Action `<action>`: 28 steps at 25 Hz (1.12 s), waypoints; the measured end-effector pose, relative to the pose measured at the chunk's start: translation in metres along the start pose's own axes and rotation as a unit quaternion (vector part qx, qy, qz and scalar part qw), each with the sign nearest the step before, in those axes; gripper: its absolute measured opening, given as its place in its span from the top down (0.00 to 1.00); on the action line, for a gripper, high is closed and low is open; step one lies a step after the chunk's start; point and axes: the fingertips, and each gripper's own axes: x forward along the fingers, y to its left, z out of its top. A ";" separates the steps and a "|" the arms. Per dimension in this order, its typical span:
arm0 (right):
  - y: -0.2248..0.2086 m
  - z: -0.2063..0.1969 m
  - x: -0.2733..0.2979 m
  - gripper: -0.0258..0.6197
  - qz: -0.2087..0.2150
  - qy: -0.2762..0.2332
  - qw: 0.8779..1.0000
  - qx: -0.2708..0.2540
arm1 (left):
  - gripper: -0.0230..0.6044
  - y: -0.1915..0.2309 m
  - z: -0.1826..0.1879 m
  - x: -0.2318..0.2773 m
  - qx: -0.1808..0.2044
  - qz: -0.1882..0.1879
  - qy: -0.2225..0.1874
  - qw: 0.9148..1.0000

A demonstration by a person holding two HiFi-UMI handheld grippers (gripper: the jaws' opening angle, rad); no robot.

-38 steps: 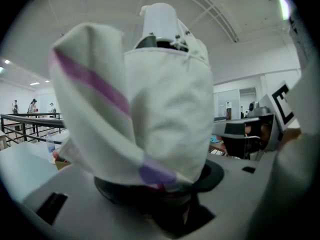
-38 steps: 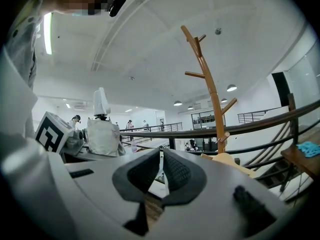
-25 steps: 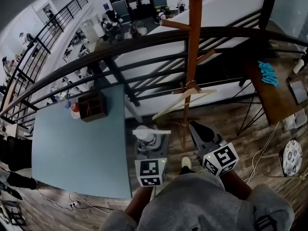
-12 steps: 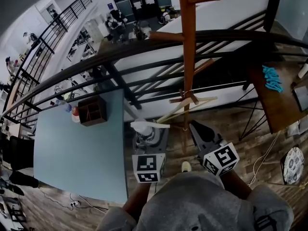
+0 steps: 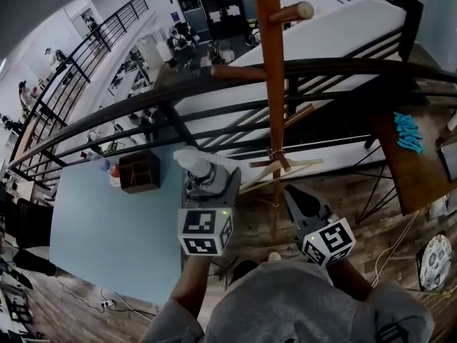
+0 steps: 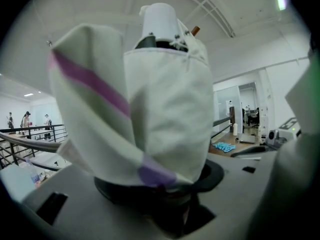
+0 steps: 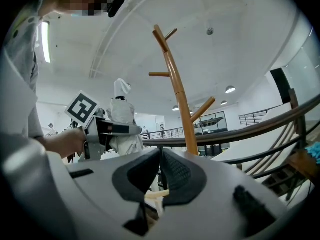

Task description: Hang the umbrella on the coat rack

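Observation:
The folded umbrella [image 5: 196, 161] is white with a purple stripe [image 6: 95, 81] and stands upright, its capped tip [image 6: 159, 18] on top. My left gripper [image 5: 208, 184] is shut on its lower part, and its cloth fills the left gripper view. The wooden coat rack [image 5: 267, 84] rises just right of the umbrella, with a peg [image 5: 291, 11] near the top. In the right gripper view the rack [image 7: 176, 89] stands behind the raised umbrella [image 7: 121, 115]. My right gripper [image 5: 297, 197] is lower, right of the rack's pole, jaws shut with nothing in them.
A pale wooden hanger [image 5: 289, 165] hangs low on the rack. A dark railing [image 5: 343, 66] runs behind it. A blue-grey table [image 5: 100, 241] with a brown box [image 5: 139, 171] lies to the left. A wooden desk [image 5: 410, 166] with a blue object [image 5: 407, 131] stands at right.
My left gripper has lifted the umbrella up and slightly left, closer to the rack's height. The right gripper has stayed about where it was.

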 end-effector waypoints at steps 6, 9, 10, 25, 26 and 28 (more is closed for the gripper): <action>-0.006 0.005 -0.007 0.91 0.000 -0.006 1.000 -0.001 | 0.54 0.012 0.040 0.013 0.003 0.001 -0.020 1.000; -0.010 0.004 -0.009 0.91 -0.005 -0.005 1.000 -0.003 | 0.54 0.015 0.058 0.021 0.017 -0.003 -0.026 1.000; -0.011 0.004 -0.009 0.91 -0.006 -0.006 1.000 -0.003 | 0.54 0.017 0.063 0.023 0.023 -0.005 -0.028 0.999; -0.027 0.015 -0.006 0.91 -0.040 -0.022 0.999 -0.005 | 0.54 0.040 0.119 0.066 0.083 -0.004 -0.037 0.996; -0.029 0.016 -0.006 0.91 -0.042 -0.023 0.999 -0.006 | 0.54 0.041 0.119 0.069 0.084 -0.005 -0.036 0.996; -0.031 0.017 -0.006 0.91 -0.048 -0.024 0.999 -0.006 | 0.54 0.043 0.120 0.075 0.086 -0.006 -0.034 0.996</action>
